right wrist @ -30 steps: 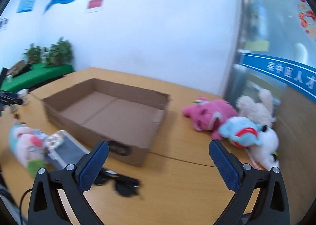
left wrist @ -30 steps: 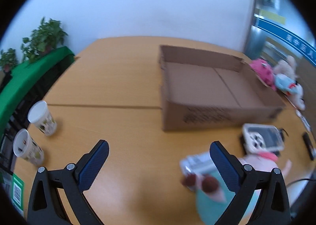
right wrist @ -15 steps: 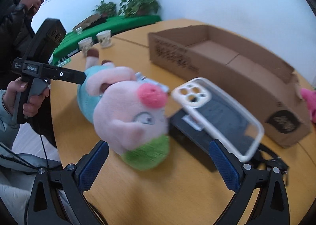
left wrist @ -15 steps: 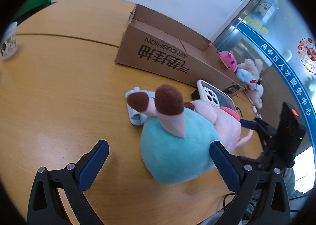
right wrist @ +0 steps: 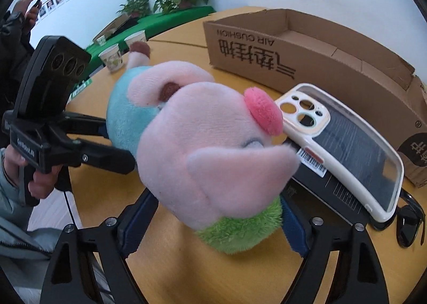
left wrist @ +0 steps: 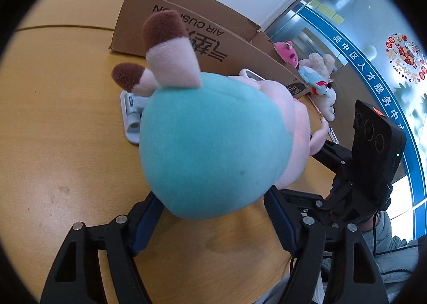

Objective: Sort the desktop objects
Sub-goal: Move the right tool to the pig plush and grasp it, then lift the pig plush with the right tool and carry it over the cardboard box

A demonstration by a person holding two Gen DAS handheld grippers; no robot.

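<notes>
Here both hand-held grippers bracket one plush pig at the table's near edge.

The left gripper (left wrist: 213, 213) has its blue-padded fingers (left wrist: 145, 219) spread on either side of the pink plush pig in a teal body (left wrist: 202, 149); whether they press it I cannot tell. The right gripper (right wrist: 210, 223) straddles the pig's pink head (right wrist: 208, 149) and green collar, jaws likewise apart. Just beside the pig a white clear-backed phone case (right wrist: 344, 149) lies on a black box, with black sunglasses (right wrist: 409, 226) near it. Beyond stands an open brown cardboard box (right wrist: 307, 61) on the wooden table (left wrist: 53, 106).
</notes>
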